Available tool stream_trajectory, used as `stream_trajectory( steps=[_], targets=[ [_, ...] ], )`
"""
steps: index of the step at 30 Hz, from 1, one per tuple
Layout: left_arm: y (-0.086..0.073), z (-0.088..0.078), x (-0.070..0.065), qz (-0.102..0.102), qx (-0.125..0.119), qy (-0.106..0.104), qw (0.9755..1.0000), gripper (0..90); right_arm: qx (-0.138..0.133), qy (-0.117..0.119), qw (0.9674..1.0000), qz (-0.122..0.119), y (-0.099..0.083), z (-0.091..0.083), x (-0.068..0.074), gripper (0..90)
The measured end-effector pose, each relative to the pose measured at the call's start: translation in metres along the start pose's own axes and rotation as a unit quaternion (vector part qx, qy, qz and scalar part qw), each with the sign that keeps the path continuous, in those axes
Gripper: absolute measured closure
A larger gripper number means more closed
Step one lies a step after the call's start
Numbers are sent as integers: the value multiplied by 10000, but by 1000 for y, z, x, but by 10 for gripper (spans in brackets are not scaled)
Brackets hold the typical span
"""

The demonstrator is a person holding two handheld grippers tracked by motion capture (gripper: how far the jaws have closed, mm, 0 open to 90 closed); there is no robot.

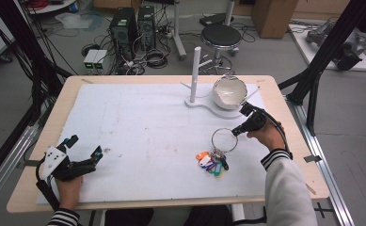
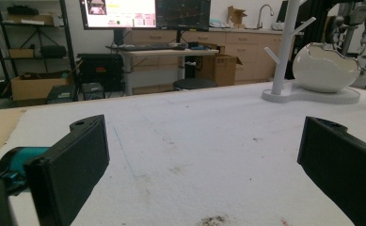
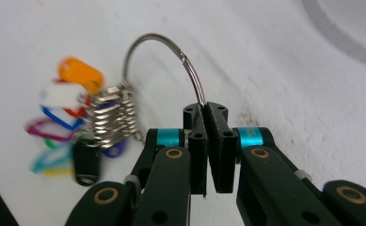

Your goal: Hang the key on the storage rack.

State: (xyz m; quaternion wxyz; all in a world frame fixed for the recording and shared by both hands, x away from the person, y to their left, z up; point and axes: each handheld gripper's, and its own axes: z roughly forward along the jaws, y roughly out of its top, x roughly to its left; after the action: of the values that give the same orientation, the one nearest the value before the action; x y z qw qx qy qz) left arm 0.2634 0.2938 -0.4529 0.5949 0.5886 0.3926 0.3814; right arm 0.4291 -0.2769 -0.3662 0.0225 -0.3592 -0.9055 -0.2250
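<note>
A large metal key ring (image 1: pixel 224 140) carries a bunch of coloured key tags (image 1: pixel 211 163) that rest on the white mat. My right gripper (image 1: pixel 237 131) is shut on the ring's right side; in the right gripper view its jaws pinch the wire of the key ring (image 3: pixel 164 49), and the coloured tags (image 3: pixel 70 127) hang blurred at the left. My left gripper (image 1: pixel 83 149) lies open near the table's front left corner, its two pads (image 2: pixel 75 165) wide apart over bare mat, nothing between them.
A white peg stand (image 1: pixel 194 75) and a white bowl (image 1: pixel 229 92) share a white base at the back right of the mat (image 1: pixel 138 136). A stool, computer towers and cables stand on the floor beyond the table.
</note>
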Motion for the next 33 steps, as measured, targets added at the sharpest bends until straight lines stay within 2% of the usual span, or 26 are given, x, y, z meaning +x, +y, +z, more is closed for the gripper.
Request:
stream_trajectory(
  steps=[5, 10, 14, 18, 21, 30, 33],
  targets=[
    [0, 0, 0, 3, 0, 2, 10000, 29, -618, 214, 9979, 35, 1, -9, 0, 884],
    [0, 0, 0, -19, -2, 5, 10000, 30, -1120, 338, 9931, 57, 2, -16, 0, 886],
    [0, 0, 0, -23, -1, 9, 10000, 30, -1577, 362, 9868, 84, 5, -23, 1, 886],
    [0, 0, 0, -20, -4, 6, 10000, 30, -1964, 394, 9797, -9, 13, -28, 4, 886],
    [0, 0, 0, -26, 0, 9, 10000, 29, -2123, 412, 9763, -133, 22, -29, 7, 886],
    [0, 0, 1, -53, 3, 1, 10000, 30, -2371, 373, 9701, -363, 47, -28, 16, 886],
    [0, 0, 0, -52, -2, 4, 10000, 29, -2525, 332, 9660, -435, 54, -28, 19, 886]
  ],
)
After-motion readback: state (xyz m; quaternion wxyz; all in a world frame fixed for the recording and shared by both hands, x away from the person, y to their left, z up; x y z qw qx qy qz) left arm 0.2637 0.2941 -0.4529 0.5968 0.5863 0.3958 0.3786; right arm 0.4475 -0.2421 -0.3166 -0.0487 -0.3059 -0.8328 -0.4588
